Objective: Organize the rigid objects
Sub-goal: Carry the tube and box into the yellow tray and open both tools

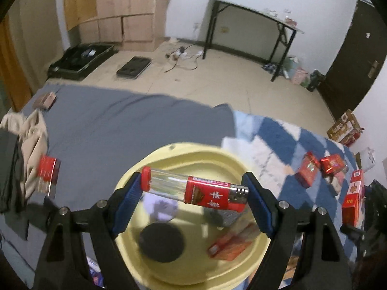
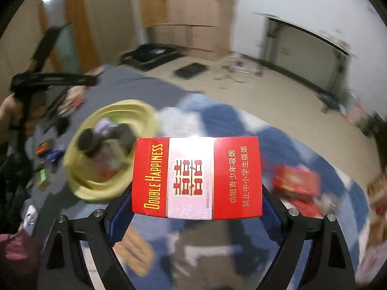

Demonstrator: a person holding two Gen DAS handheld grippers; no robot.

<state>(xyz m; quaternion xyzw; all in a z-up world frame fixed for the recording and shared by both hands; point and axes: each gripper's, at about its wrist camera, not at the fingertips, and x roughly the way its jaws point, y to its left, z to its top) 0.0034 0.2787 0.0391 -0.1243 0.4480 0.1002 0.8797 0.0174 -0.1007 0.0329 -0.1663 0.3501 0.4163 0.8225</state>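
We see the left gripper point(image 1: 194, 192) clamped end to end on a lighter point(image 1: 193, 189), its blue pads pressing the red cap on one side and the metal head on the other. The lighter has a clear body, a red label with white characters and a silver top; its long axis runs across the view, tilted slightly, metal end to the right. It hangs above the yellow basin point(image 1: 154, 169), which holds a dark round lid point(image 1: 161, 241) and a red pack point(image 1: 232, 242). The basin sits where a grey sheet point(image 1: 121, 120) meets a blue-and-white blanket point(image 1: 278, 140), with bare bedding around it.

The right gripper point(image 2: 197, 205) grips a red-and-white cigarette pack point(image 2: 197, 177) by its two short ends. Its broad face is towards the camera and its long axis lies across the view. It is held above the blanket point(image 2: 285, 145), just right of the basin point(image 2: 79, 186). More red packs point(image 2: 296, 181) lie further right.
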